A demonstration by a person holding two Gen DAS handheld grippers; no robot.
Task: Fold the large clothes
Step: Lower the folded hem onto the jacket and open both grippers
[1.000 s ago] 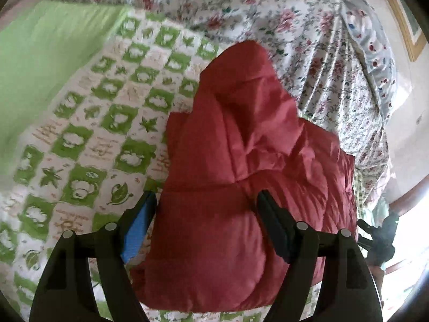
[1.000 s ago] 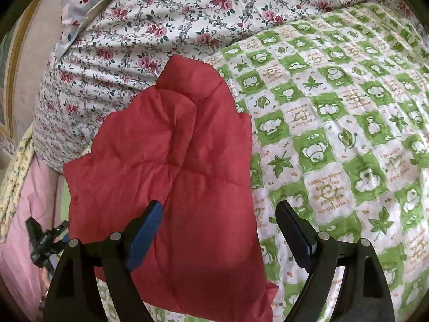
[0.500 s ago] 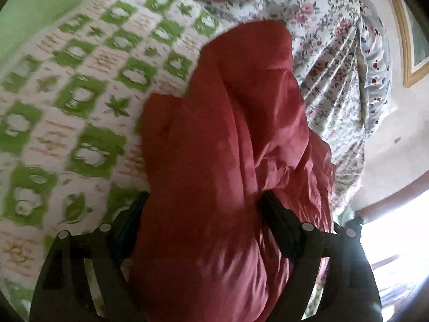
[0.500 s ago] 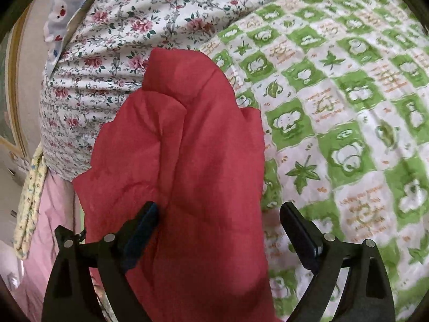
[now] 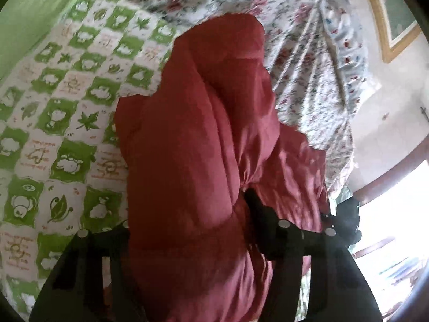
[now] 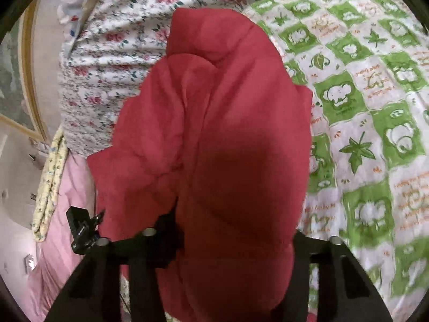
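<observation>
Nearest the lenses, both grippers are closing on the near hem of a red padded jacket (image 5: 193, 161). The left gripper (image 5: 187, 230) has a thick bundle of the jacket bulging between its fingers, the right-side finger (image 5: 257, 214) sunk into the cloth and the other hidden behind it. The right gripper (image 6: 233, 238) likewise has jacket filling the gap, its left-side finger (image 6: 166, 230) pressed against the padding. Both look to be clamping the fabric while the jaws draw in.

The jacket should handle as light, soft and bulky: quilted filling that compresses under the fingers and springs back, with a smooth, faintly shiny shell that may slide if only a thin layer is caught. The better hold, I judge, is a full pinch through all layers at the hem corners, one gripper to each side, so the near half can be carried over evenly.

It is a plain dark-red, puffy garment with stitched channels and soft creases, already doubled lengthwise. It lies on the bed, on a green-and-white checked quilt (image 6: 362, 123) printed with leaves and cartoon figures. Beyond the jacket's far, rounded end a floral sheet (image 5: 308, 53) rises in folds; past the jacket's outer side, a pink cover (image 6: 53, 241) drops off the bed's edge, and a framed picture (image 5: 394, 18) hangs on the wall beyond.
</observation>
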